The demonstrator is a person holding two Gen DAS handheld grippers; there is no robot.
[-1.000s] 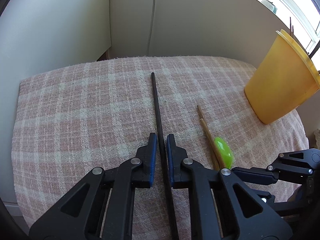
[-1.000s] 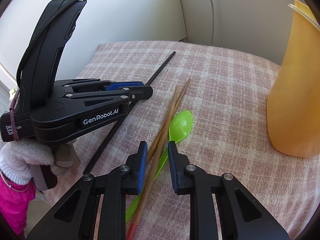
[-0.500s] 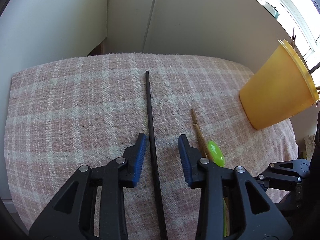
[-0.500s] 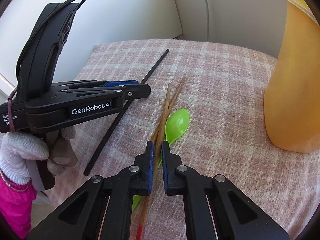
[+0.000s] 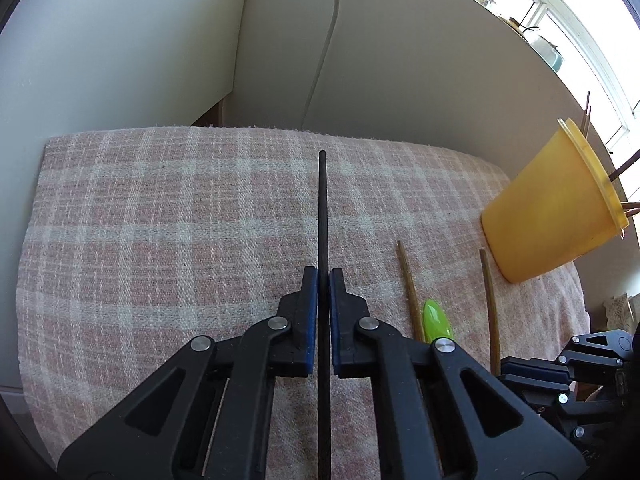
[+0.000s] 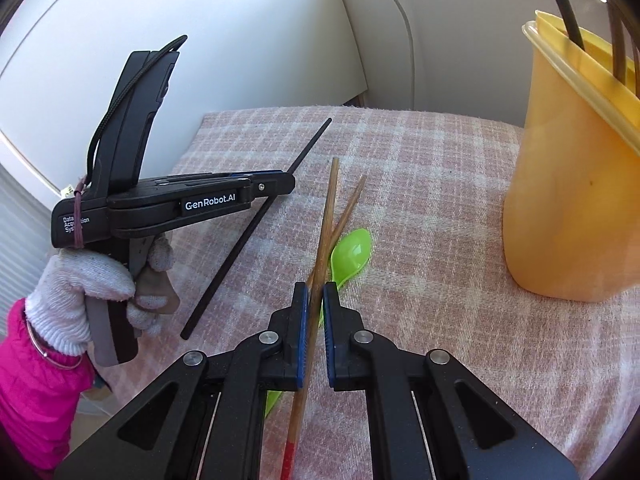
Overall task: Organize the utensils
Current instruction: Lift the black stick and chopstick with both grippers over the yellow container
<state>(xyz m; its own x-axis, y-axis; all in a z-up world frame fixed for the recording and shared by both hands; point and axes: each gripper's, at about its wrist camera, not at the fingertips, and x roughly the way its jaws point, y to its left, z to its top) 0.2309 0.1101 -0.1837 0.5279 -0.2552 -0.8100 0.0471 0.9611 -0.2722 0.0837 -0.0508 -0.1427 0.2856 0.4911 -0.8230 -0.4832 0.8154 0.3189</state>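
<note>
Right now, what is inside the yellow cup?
Several thin dark and brown sticks, probably chopsticks, stand in the yellow cup and poke out above its rim. Only their upper ends show; the cup's wall covers the lower parts and anything else at the bottom.

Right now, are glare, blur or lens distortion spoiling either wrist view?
Left wrist: the window is blown out at upper right, fisheye bends the cloth edges, the black chopstick stays sharp. Right wrist: even daylight, sharp focus, the yellow cup bulges near the frame edge.
</note>
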